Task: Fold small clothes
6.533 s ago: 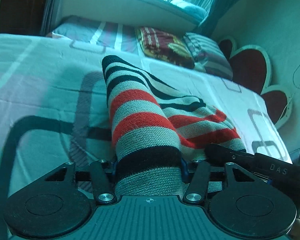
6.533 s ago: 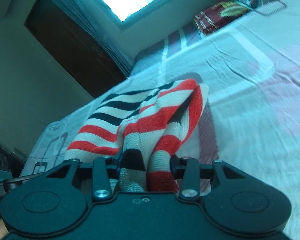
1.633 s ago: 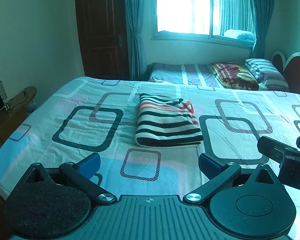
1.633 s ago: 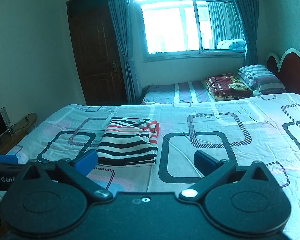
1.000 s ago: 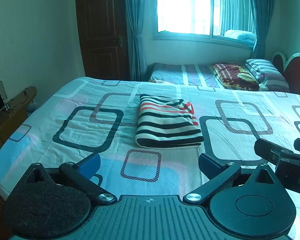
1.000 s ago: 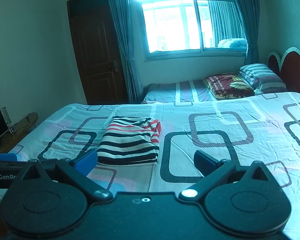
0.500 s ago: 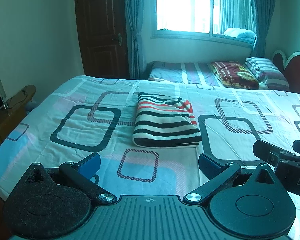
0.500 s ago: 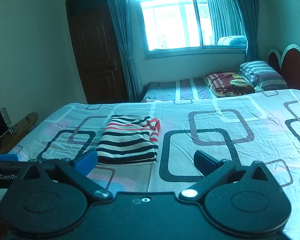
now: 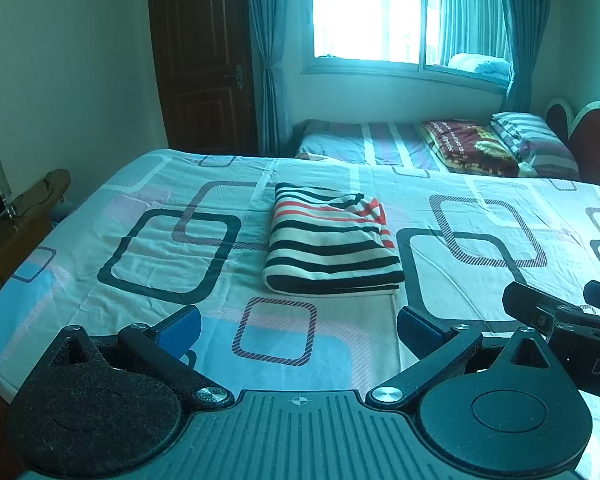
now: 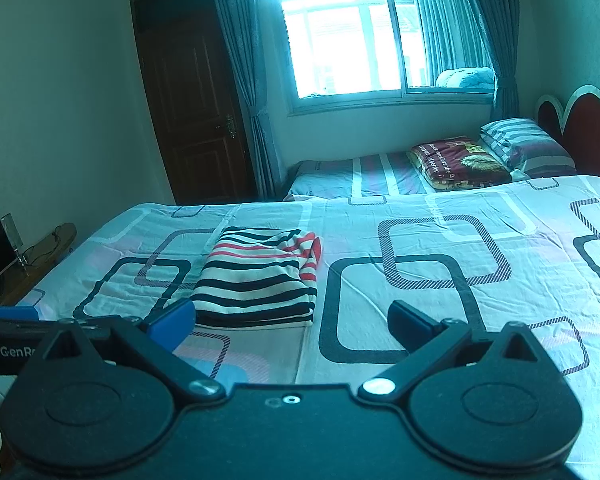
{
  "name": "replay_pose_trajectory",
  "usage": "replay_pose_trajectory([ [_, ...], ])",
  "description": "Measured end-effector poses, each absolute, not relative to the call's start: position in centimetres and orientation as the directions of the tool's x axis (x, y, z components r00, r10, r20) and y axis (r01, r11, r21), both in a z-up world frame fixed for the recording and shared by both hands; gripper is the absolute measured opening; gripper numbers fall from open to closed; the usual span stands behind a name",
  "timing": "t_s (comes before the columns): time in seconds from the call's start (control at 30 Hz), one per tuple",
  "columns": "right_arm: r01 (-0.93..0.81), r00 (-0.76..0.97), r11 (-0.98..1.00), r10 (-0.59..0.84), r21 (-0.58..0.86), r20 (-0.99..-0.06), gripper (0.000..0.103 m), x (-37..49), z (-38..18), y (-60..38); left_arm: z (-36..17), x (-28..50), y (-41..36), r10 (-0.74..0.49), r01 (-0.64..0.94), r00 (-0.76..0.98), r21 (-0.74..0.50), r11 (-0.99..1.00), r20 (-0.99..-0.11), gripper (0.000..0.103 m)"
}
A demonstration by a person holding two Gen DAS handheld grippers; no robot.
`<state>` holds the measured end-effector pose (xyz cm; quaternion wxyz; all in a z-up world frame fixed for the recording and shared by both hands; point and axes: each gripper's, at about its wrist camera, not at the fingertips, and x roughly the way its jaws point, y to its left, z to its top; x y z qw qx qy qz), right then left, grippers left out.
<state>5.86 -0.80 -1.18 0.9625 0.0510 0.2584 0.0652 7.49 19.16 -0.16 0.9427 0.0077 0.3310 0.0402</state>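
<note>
A striped garment (image 9: 330, 240) in black, white and red lies folded into a neat rectangle on the patterned bed sheet (image 9: 160, 248). It also shows in the right wrist view (image 10: 260, 276). My left gripper (image 9: 298, 326) is open and empty, held back from the garment near the bed's front edge. My right gripper (image 10: 290, 318) is open and empty, also well short of the garment. The right gripper's body shows at the right edge of the left wrist view (image 9: 560, 316).
A second bed (image 10: 360, 176) with a dark red blanket (image 10: 458, 162) and striped pillow (image 10: 520, 140) stands behind. A wooden door (image 10: 192, 112), window (image 10: 364, 40) and curtains are at the back. A wooden bench (image 9: 20, 224) is at the left.
Earlier both grippers were shut on the striped garment while lifting it. Now it lies folded on the bed and both grippers are open and drawn back. Over the last second, only slight camera drift.
</note>
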Motion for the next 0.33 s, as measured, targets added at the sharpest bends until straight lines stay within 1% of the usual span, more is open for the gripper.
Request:
replay_pose_trajectory([
  [0.1, -0.100, 0.857, 0.986, 0.153, 0.133, -0.492, 0.102, 5.95, -1.28, -0.80, -0.35, 7.59, 19.12, 0.074, -0.059, 0.783, 0.045, 0.997, -0.618, 0.103],
  [0.23, -0.098, 0.856, 0.986, 0.151, 0.132, -0.495, 0.102, 6.17, -1.46, -0.83, -0.57, 7.45, 19.13, 0.072, -0.052, 0.806, 0.050, 0.997, -0.588, 0.103],
  [0.33, -0.089, 0.855, 0.987, 0.144, 0.134, -0.499, 0.102, 6.42, -1.70, -1.02, -0.68, 8.19, 19.39, 0.050, -0.044, 0.794, 0.025, 0.999, -0.606, 0.103],
])
